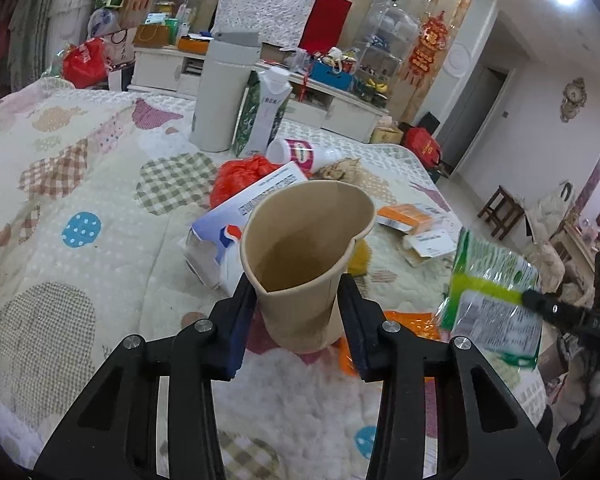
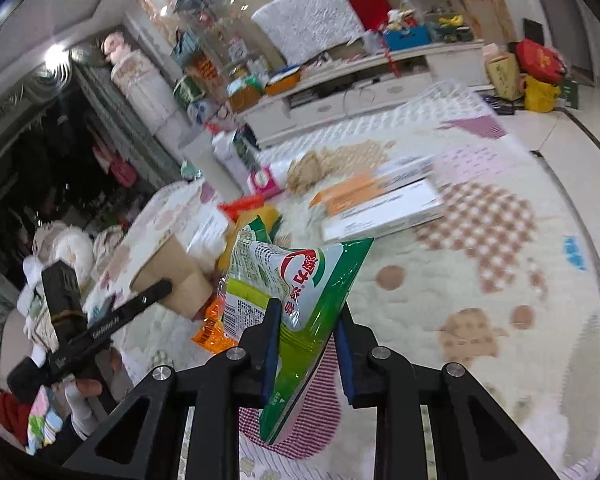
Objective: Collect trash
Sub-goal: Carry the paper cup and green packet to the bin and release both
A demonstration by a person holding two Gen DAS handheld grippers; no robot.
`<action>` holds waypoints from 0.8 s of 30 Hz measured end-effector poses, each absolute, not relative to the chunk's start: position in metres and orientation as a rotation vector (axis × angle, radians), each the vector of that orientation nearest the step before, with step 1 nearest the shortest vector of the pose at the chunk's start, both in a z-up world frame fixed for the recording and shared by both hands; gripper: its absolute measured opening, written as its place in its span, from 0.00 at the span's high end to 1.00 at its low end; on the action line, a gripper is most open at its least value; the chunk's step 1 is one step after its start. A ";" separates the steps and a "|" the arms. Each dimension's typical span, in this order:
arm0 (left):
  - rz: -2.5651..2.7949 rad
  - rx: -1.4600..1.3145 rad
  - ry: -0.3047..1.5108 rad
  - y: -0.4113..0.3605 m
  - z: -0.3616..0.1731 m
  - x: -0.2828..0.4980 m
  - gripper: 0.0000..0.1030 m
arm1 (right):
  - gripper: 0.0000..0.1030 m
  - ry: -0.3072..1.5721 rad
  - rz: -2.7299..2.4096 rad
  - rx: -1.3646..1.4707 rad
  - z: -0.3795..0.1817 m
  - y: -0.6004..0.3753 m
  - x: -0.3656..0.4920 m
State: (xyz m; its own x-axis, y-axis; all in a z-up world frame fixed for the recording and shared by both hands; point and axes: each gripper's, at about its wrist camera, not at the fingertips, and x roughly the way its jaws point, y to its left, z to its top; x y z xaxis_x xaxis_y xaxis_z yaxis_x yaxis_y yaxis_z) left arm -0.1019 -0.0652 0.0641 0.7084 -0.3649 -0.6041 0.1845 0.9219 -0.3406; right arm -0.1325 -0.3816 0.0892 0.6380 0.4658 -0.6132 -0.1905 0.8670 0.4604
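A tan paper cup [image 1: 300,248] is pinched between the fingers of my left gripper [image 1: 298,284], and its rim is squashed into a heart shape. It hangs just above the patterned quilt [image 1: 80,184]. From the right wrist view the same cup [image 2: 172,276] and left gripper [image 2: 140,300] show at the left. My right gripper [image 2: 306,312] is shut on a green and white snack bag [image 2: 300,280], lifted off the quilt. In the left wrist view that bag [image 1: 496,300] is blurred at the right edge.
Trash lies on the quilt: a white and blue box [image 1: 244,216], a red plastic bag [image 1: 244,176], a pink yogurt bottle [image 1: 304,154], a milk carton [image 1: 260,116], orange boxes [image 1: 412,216] and an orange wrapper [image 1: 404,328]. A white bin [image 1: 224,96] stands behind.
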 end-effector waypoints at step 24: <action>-0.552 -0.164 0.712 -0.188 0.116 -0.136 0.62 | 0.77 0.643 0.172 0.439 0.122 -0.497 -0.186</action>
